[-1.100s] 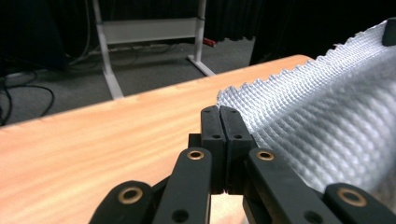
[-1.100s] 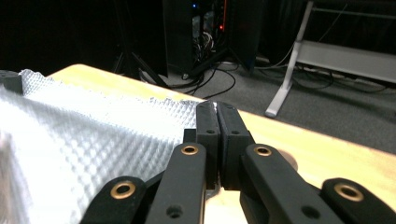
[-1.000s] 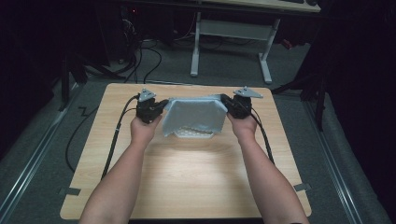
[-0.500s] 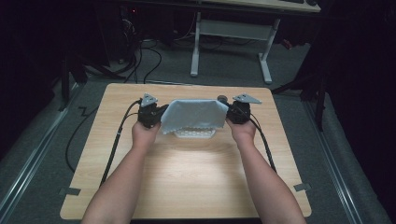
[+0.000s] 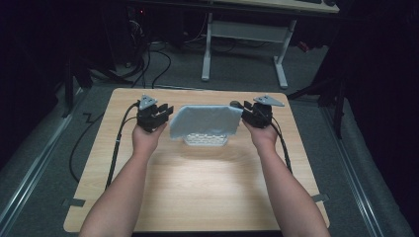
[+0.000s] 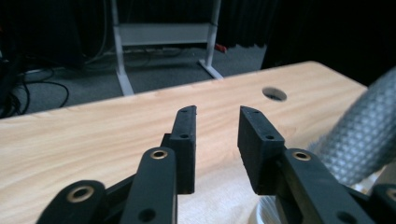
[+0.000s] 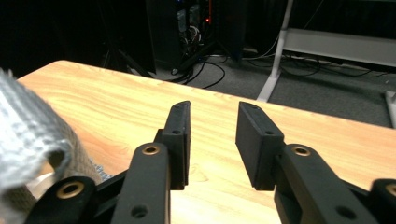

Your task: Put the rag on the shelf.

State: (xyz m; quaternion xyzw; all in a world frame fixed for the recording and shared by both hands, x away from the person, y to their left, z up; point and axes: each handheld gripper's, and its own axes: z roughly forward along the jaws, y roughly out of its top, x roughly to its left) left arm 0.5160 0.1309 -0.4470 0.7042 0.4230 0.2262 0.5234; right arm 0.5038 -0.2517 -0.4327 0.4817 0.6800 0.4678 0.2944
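On the wooden table (image 5: 197,197) above grey carpet (image 5: 44,163), each gripper stands spread, pinching nothing

No legible text, label, brand, number or sign anywhere on the wooden table (image 5: 197,192), nor on the grey cloth (image 5: 205,121) lying on it, nor on the white desk frame (image 5: 242,34) beyond the table's far edge.

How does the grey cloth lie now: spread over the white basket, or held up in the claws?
Spread: the grey cloth drapes over the white basket; both claws, just opened, hold nothing.
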